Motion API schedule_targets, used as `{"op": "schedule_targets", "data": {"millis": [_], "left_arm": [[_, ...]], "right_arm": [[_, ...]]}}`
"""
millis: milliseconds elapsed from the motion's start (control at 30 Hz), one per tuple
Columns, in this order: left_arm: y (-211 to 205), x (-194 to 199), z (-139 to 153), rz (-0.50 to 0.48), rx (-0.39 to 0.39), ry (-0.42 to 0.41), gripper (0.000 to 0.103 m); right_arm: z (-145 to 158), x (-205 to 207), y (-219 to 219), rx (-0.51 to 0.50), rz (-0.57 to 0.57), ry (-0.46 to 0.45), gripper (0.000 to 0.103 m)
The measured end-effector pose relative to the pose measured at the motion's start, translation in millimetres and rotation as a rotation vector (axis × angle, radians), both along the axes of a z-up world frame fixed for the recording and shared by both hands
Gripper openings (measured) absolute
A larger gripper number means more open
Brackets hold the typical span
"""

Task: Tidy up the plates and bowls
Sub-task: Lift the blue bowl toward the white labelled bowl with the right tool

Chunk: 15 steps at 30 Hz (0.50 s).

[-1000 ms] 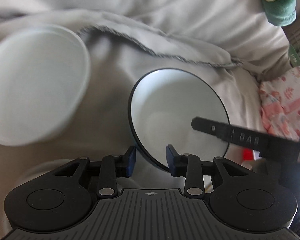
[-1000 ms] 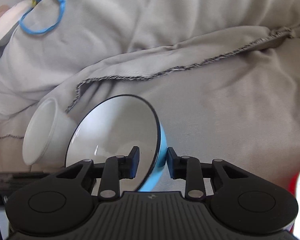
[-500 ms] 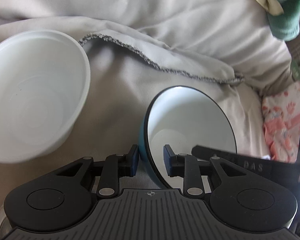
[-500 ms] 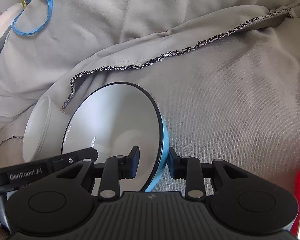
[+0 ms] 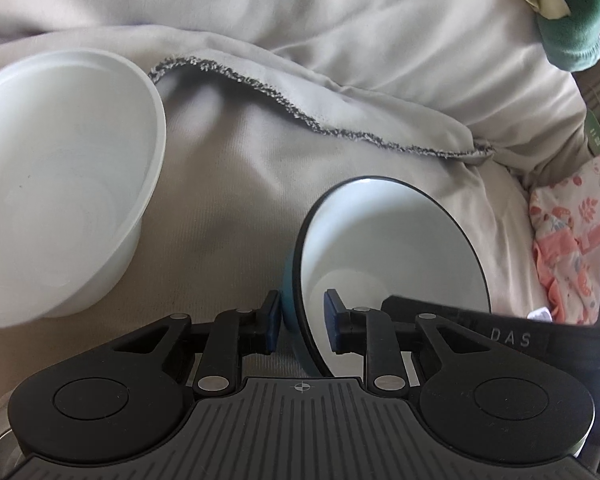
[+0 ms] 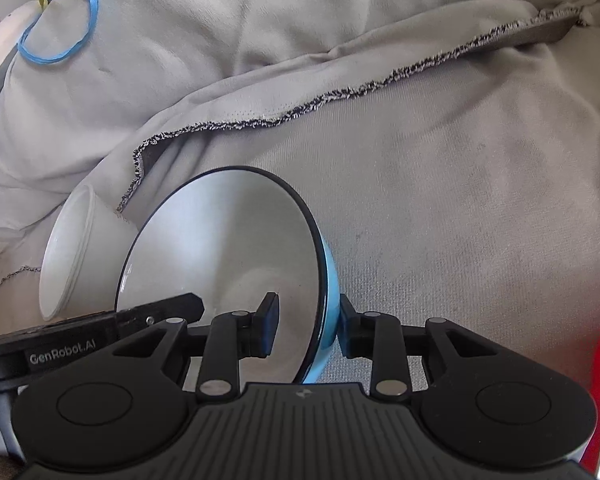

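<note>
Sideways, both tongs (image 5: 299, 322) (image 6: 309, 325) pinch the blue bowl's (image 6: 224, 268) rim, its mouth facing left.

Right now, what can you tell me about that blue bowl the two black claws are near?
The blue bowl is blue outside, glossy white inside, with a thin dark rim, and looks like enamel or ceramic. It is empty and tipped up on edge above the grey cloth. The right gripper pinches its rim, one finger inside, one outside; the left gripper straddles the rim the same way. A white plastic bowl lies behind it.
</note>
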<state>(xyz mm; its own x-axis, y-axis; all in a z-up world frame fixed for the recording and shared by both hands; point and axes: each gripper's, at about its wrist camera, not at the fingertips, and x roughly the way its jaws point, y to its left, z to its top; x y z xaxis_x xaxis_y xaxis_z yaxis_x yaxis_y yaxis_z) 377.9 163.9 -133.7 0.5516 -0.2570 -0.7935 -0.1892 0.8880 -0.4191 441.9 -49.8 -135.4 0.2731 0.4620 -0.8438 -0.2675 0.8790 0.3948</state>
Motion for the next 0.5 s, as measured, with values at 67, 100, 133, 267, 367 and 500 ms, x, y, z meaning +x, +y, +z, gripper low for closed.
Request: {"op": "schedule_targets", "data": {"millis": [67,100,133,267,367,500], "left_arm": [[-0.8,1.5,-1.9,-0.001,-0.008,-0.003,0.027],[-2.0,2.3,-2.6,-0.001,-0.002,-0.001,0.027],[-3.3,2.9,-2.9,-0.002,0.007,0.000,0.026],[-6.5,-0.1,0.4,-0.004,0.046,0.020,0.027],[-7.3,-3.0,5.0,0.004,0.081,0.033,0.027],[-3.7,-2.7,2.8,0.023,0.090,0.035,0.026]], "right_arm": [[-1.2,-0.3,0.5,0.004,-0.004,0.001,0.031],[-0.9,-0.7,0.9,0.006,-0.005,-0.001,0.032],[-0.3,-1.2,1.5,0.007,-0.007,-0.004,0.032],[2.3,-3.4,1.5,0.033,-0.002,-0.031,0.033],[2.8,-3.4,2.2,0.058,0.014,-0.037,0.033],[2.7,-5.0,7.5,0.064,0.035,-0.042,0.033]]}}
